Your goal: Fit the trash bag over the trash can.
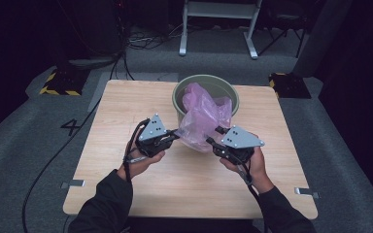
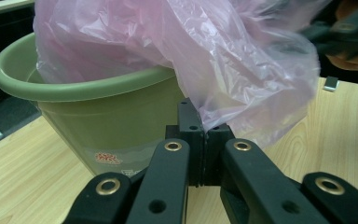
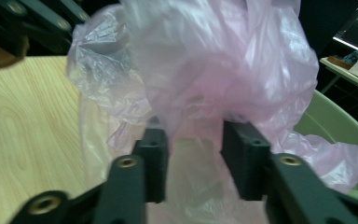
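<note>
Pink plastic bag (image 1: 205, 116) spills out of green bucket (image 1: 182, 104) over its 6 o'clock rim, hanging twd the table (image 1: 116, 116). Left gripper (image 1: 175, 133) at bag's 8 o'clock, jaws shut on a pinch of film. Right gripper (image 1: 213, 137) at 5 o'clock, jaws part open w/ film between, not clamped.

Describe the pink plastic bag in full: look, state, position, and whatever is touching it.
The pink plastic bag is thin, translucent, crinkled film. Part of it sits inside the green bucket on the wooden table; the rest spills over the near rim and hangs down toward the tabletop. The left tongs are shut, pinching an edge of the film. The right tongs stand apart with loose film bunched between the jaws; whether the pads press it cannot be told.
</note>
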